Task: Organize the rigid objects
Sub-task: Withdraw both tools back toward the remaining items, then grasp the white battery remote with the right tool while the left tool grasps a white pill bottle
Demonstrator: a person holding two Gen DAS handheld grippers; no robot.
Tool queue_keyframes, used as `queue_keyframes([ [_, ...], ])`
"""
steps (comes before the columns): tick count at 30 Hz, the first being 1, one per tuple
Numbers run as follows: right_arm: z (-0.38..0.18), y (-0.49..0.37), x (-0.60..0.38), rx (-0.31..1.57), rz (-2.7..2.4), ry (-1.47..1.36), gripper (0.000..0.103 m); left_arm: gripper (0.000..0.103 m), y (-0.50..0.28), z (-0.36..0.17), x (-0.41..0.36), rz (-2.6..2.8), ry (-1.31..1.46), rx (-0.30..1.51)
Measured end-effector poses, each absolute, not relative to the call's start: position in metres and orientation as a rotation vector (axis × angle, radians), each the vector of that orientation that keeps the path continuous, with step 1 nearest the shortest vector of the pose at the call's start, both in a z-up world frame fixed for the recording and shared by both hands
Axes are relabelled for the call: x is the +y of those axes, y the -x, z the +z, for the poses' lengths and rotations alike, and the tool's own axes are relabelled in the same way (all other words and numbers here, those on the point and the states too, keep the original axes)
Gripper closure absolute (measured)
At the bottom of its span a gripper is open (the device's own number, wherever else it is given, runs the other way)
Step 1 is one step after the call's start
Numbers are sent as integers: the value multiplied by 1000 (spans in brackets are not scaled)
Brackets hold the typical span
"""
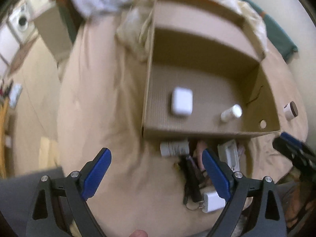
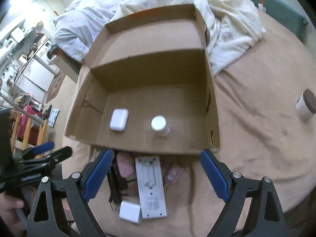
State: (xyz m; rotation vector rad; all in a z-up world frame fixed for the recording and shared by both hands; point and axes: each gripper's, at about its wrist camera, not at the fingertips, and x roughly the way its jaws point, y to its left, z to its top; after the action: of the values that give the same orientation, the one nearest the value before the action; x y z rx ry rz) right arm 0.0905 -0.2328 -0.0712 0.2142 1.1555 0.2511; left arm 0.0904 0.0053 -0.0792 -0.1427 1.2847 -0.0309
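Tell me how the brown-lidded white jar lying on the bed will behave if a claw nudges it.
The jar lies on its side, so it will probably roll. The soft bedsheet may slow it. It looks rigid, and its smooth round wall could slip in a grip.

Left tongs are spreading wide at the lower centre, gripping nothing; right tongs are gaping likewise, empty, with blue pads angling outward.

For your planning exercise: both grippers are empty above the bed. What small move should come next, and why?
Probably lower the open right gripper onto the white remote: it lies between the fingers, outside the cardboard box, which already holds a white case and a small bottle.
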Motion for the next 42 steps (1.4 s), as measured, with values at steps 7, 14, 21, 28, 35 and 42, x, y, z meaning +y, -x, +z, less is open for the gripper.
queue_keyframes([
  [7,-118,-86,-212,1340,321,-181,7,15,-104,-117,0,-12,221,1399],
  [14,-149,-89,-189,1460,349,-74,34,32,-120,-132,-18,-11,205,1424],
  [21,-165,-90,-178,1517,368,-13,50,44,-129,-150,-30,-21,176,1452],
  [28,-168,-96,-176,1529,389,-4,55,60,-133,-162,-28,-31,231,1482],
  [35,-170,-96,-172,1522,389,22,56,60,-137,-159,-29,-35,203,1486],
  [42,-174,-91,-160,1516,389,36,56,60,-131,-160,-48,-21,110,1481],
])
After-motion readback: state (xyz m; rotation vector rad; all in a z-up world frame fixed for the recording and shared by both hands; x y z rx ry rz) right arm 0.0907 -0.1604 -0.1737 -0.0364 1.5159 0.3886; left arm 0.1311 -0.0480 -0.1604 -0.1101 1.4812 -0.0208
